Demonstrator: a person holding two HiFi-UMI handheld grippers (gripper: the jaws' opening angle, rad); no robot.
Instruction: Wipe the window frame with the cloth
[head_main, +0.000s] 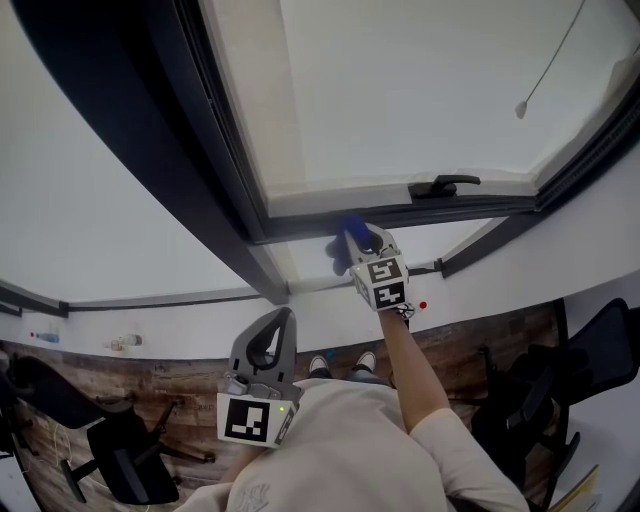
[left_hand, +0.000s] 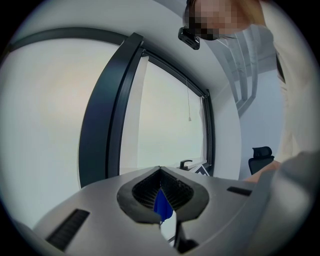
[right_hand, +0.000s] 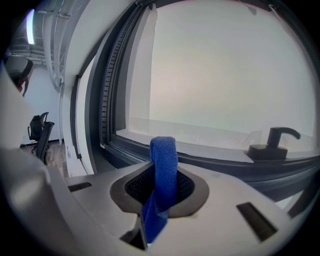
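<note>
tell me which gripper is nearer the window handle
Right. The right gripper, shut on the blue cloth, is at the lower window frame, just left of the window handle. The left gripper hangs far below, near the person's chest.

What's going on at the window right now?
A person is working at the window with two handheld grippers. The right claw is shut on a folded blue cloth and holds it at the dark lower window frame, left of the handle. The left claw is shut, low by the person's body.
</note>
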